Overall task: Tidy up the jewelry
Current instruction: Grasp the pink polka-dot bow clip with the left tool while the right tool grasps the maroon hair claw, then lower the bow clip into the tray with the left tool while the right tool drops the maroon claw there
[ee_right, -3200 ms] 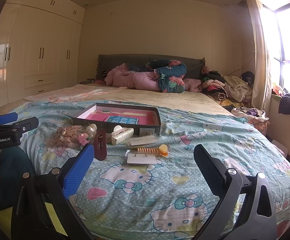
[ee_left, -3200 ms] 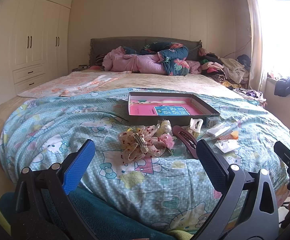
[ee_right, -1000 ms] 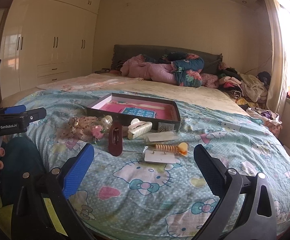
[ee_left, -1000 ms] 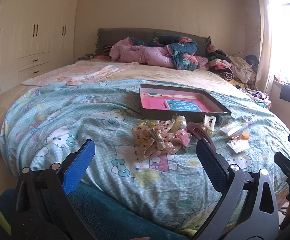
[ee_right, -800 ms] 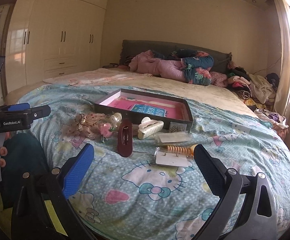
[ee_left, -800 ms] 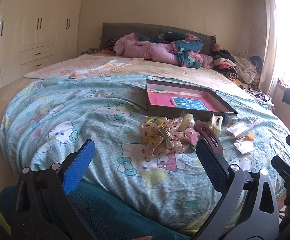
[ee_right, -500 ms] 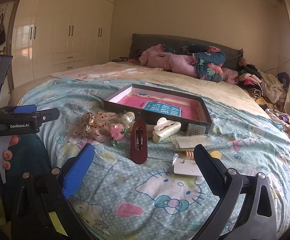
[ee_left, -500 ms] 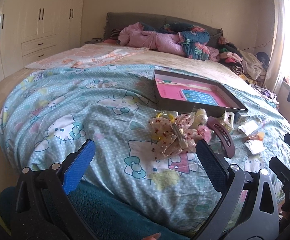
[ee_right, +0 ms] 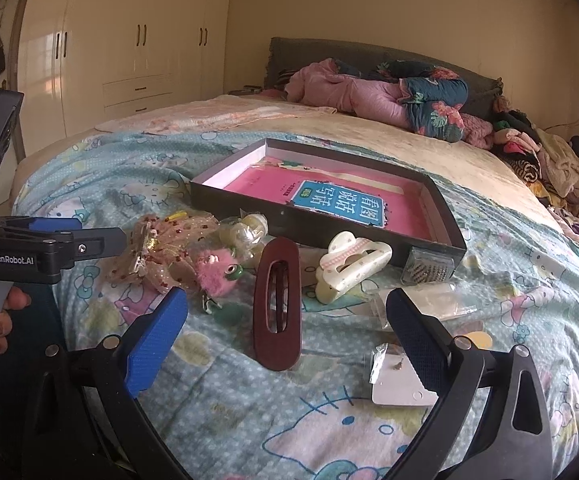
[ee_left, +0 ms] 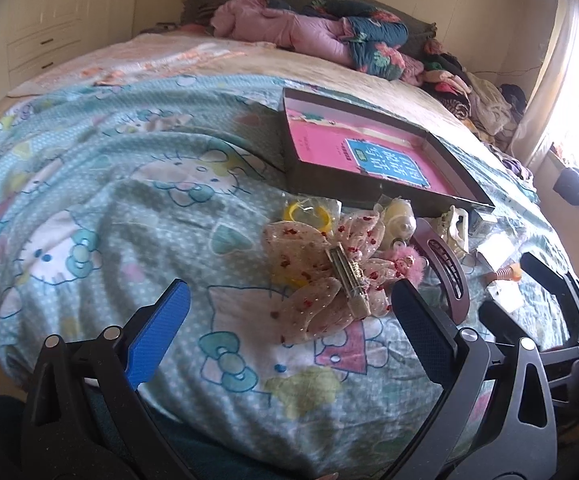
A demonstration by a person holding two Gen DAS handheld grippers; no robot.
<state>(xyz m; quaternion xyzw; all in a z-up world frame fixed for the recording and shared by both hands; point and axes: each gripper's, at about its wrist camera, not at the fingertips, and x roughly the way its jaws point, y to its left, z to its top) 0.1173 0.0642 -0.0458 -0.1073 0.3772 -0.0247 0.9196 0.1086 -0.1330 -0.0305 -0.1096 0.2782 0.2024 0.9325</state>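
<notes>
Clips on bed: bow [ee_left: 329,276] just ahead of left gripper [ee_left: 289,320], brown clip [ee_right: 277,304] btwn right gripper [ee_right: 285,328] fingers, box [ee_right: 441,236] beyond. Both grippers wide apart, holding nothing.

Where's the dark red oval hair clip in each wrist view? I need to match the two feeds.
Left wrist: the clip lies right of centre, just beyond the right finger, beside the bow.
Right wrist: the clip lies centre frame, between the open tongs, pointing at the box.
Shared landmark: the dark box with the pink book, just behind the clip.
</notes>
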